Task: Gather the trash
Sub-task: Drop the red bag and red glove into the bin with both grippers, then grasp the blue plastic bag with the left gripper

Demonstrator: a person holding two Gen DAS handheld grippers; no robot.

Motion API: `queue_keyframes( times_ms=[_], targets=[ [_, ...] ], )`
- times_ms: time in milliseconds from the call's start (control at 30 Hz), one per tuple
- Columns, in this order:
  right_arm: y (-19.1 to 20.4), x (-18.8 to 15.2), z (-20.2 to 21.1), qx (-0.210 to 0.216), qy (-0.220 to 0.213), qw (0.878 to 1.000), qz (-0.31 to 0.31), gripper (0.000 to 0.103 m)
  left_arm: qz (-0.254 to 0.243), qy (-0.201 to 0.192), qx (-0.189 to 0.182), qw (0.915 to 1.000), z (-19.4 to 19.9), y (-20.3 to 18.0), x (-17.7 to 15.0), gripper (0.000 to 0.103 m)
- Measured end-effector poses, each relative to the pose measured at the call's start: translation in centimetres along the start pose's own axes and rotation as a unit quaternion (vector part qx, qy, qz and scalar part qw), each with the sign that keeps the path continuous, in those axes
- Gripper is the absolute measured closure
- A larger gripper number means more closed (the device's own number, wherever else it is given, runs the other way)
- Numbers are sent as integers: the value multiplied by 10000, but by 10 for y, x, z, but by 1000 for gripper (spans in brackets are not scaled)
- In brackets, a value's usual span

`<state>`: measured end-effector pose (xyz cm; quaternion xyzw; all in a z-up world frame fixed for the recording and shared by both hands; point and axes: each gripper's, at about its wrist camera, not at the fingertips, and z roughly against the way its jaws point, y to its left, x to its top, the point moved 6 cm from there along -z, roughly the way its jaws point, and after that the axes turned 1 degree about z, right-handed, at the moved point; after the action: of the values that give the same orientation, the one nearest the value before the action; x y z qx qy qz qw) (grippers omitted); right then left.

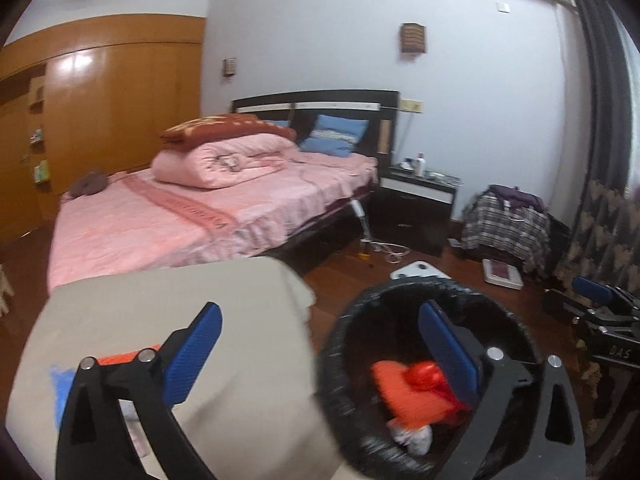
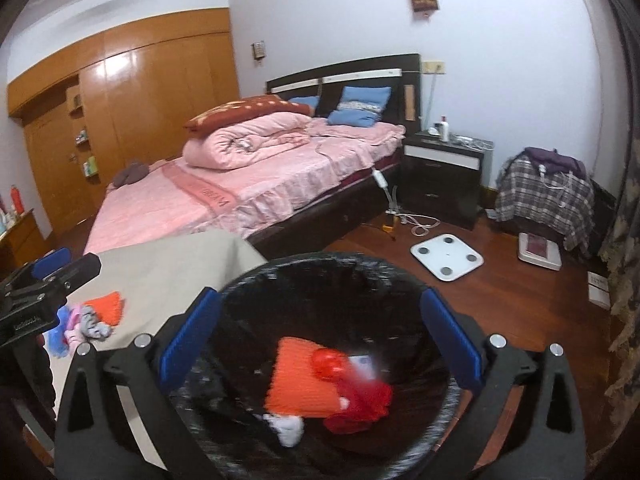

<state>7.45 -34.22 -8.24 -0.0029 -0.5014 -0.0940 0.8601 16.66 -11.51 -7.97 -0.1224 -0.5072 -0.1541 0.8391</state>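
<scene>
One bed point(image 2: 224, 196) in pink covers fills the room's far side, carrying one rolled pink quilt point(image 2: 248, 140) and two blue pillows point(image 2: 360, 110). Nearer stands one worktop point(image 2: 180, 264) under a beige cloth, and just beside it one bin lined with a black bag point(image 2: 256, 276). On the floor lies one white bathroom scale point(image 2: 446, 257).

Inside the bin I count three pieces of trash: one orange piece point(image 2: 296, 384), one red wrapper point(image 2: 360, 400), and one white scrap point(image 2: 288, 430), though blur may hide more. A small heap of trash point(image 2: 86, 320) rests on the worktop.

The right gripper point(image 2: 320, 340) hangs over the bin mouth, spread wide and empty. The left gripper point(image 1: 320, 356) is likewise wide apart with nothing in it, one finger over the worktop and one over the bin.
</scene>
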Motion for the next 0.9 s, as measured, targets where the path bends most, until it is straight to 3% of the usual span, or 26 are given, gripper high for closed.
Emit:
queue_keyframes(
  times_ms=[567,733,900],
  targets=[
    [155,-14,-28,1086,260,9927,451,5,425,101,1329,9902,52,131,-52,6],
    [196,-22,-42,1267,322,9895,618,5,568,154,1804,9818,60,180,-74,8],
    [234,-34,-59,1359,420,9865,809,5,762,374,2209,9716,59,227,-100,16]
  ],
)
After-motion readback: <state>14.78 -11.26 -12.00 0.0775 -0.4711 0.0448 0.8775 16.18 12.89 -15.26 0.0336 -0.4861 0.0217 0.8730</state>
